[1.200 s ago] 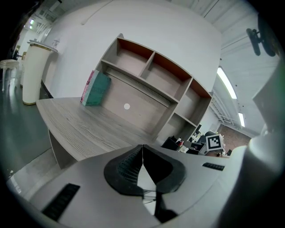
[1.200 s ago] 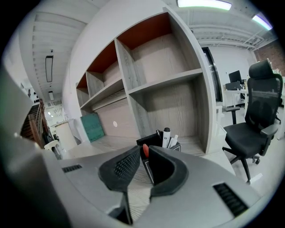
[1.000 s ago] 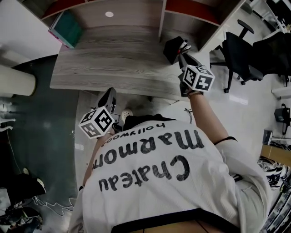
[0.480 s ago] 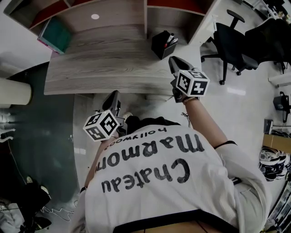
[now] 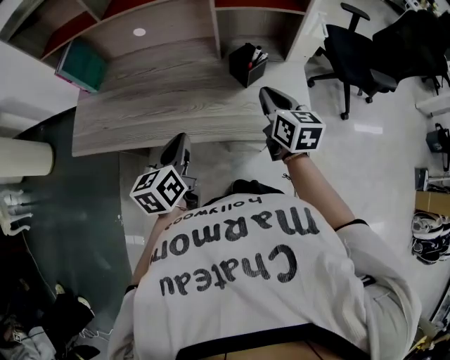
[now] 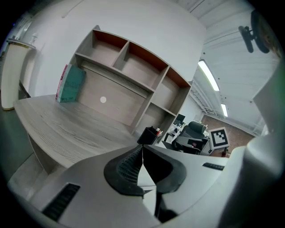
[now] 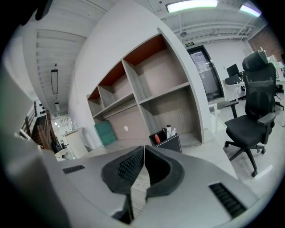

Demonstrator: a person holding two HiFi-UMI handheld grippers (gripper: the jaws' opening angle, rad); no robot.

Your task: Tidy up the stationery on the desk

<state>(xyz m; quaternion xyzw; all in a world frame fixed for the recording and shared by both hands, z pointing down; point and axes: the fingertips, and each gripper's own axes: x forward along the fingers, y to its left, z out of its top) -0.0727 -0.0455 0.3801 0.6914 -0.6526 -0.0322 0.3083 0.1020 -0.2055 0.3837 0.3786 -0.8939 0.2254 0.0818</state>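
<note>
Left gripper (image 5: 181,140) is pinched together and empty. Right gripper (image 5: 266,95) has just been closing on nothing. Pen holder (image 5: 247,63) sits far right on the desk (image 5: 155,91), so a careless right swing could probably tip it.

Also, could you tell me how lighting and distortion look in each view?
Head view: dim, muted colours, the desk bowed by the wide lens. Left gripper view: fisheye, black corners, shelf unit curved. Right gripper view: same fisheye, ceiling light blown out.
</note>
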